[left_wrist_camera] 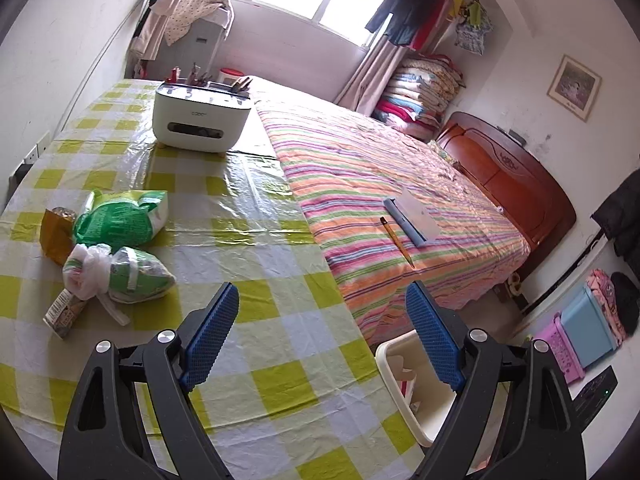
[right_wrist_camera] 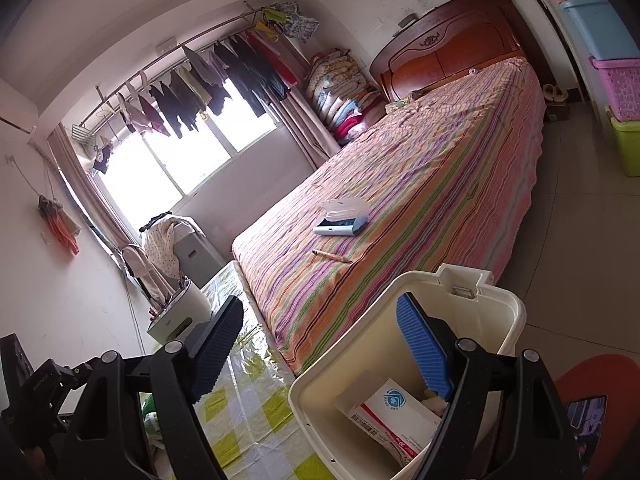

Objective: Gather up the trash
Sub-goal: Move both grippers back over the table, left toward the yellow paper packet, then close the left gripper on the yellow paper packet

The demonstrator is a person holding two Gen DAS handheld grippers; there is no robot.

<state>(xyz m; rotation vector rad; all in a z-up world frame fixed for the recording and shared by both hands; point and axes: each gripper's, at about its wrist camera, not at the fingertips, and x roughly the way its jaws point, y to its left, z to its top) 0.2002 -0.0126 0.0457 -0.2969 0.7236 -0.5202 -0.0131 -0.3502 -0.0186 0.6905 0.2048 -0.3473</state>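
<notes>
**Some trash binned, a cluster left on the table**

Taking the cream bin (right_wrist_camera: 404,364) as your landmark, which stood on the floor at the table's edge beside the striped bed (left_wrist_camera: 400,184):

Farthest left of the bin, on the green-checked tablecloth (left_wrist_camera: 260,248), a cluster of rubbish remained uncollected. It held a brown wrapper (left_wrist_camera: 56,236), a green and white snack bag (left_wrist_camera: 120,220) just beside it, a knotted plastic bag (left_wrist_camera: 120,270) in front of those, and a small printed carton (left_wrist_camera: 62,314) lying nearest you. These pieces lay touching or nearly touching one another, well apart from the bin. Beyond them, farther back on the table, stood a white tissue-box organiser (left_wrist_camera: 200,120), which did not look like trash.

Nearer the bin, your left gripper (left_wrist_camera: 320,336) hovered over bare tablecloth with its blue pads spread wide and nothing between them; its jaws were empty.

At the bin itself, your right gripper (right_wrist_camera: 320,352) was also parted and held nothing. Its left finger was over the table edge and its right finger reached across the bin's mouth. Inside the bin you could see a white and red cardboard box (right_wrist_camera: 394,416) and some paler scraps beside it, so part of the job looked done.

By my reading, you were partway through: some items were binned, and the four pieces on the table left of the bin were yet to be collected. Whether more trash lay outside both views, I cannot tell.
</notes>
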